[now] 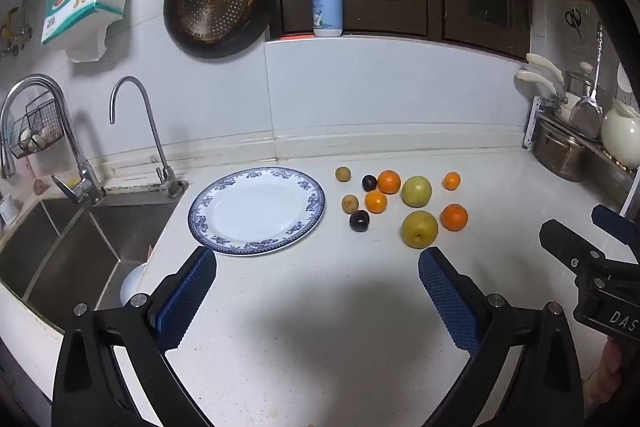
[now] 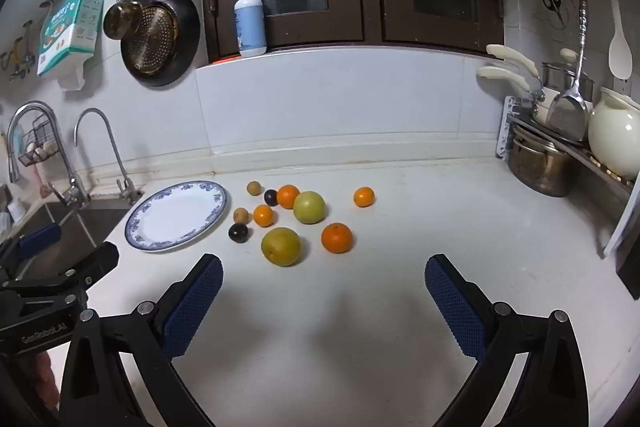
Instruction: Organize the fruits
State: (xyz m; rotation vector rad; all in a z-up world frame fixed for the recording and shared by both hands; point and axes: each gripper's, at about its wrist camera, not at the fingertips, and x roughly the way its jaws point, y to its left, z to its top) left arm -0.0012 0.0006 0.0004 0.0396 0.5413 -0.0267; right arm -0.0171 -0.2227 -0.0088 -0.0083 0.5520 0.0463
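Overhead, left wrist view: my left tool hung spread and unloaded above the white tabletop. I noted the plate bare, fruits clustered just right of it, none touching it.

Right wrist view: right tool likewise spread wide, holding nothing; fruits ahead between plate and pot.

- My left tool hovers with jaws spread wide, nothing between its blue pads.
- My right tool is likewise wide apart and empty, level beside the left.
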